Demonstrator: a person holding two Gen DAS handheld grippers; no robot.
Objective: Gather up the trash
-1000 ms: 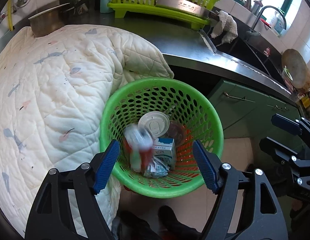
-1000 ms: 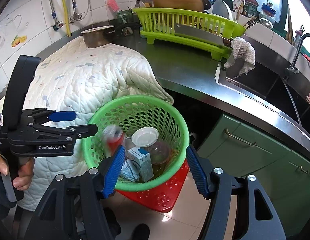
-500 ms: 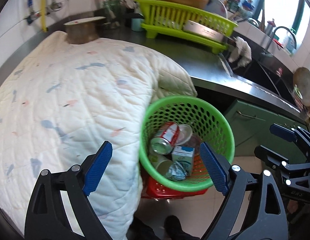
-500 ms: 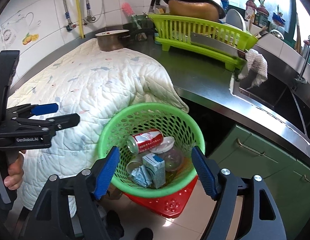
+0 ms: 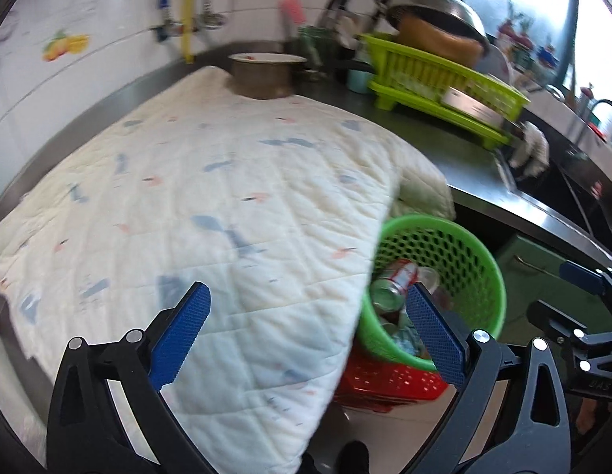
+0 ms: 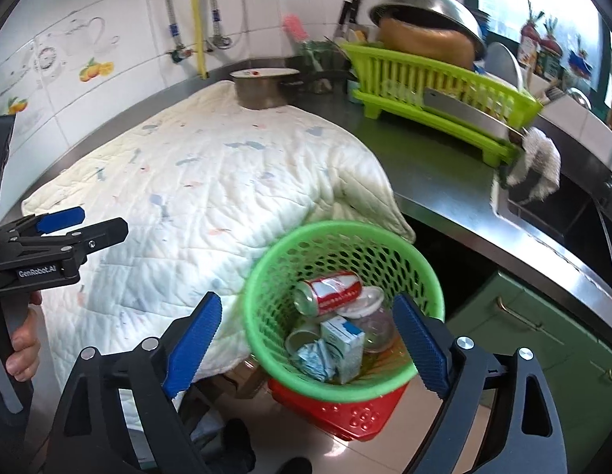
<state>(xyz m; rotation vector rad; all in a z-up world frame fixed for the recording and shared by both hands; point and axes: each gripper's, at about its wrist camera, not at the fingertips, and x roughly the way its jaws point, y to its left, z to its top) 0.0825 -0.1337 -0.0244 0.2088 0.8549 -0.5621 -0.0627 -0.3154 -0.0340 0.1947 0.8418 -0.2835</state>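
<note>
Above green basket (image 6: 385,383), wide-open empty right tool (image 6: 306,339)

Both wrist views look down from above; both show the green basket (image 5: 460,252) (image 6: 341,245) and, slightly blurred, the quilt (image 5: 211,213) (image 6: 195,181).

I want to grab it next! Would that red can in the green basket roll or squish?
The red can lies on its side atop other trash in the green basket, so a nudge would probably roll it. It looks empty, so likely light, and thin metal may dent under a hard squeeze.
</note>
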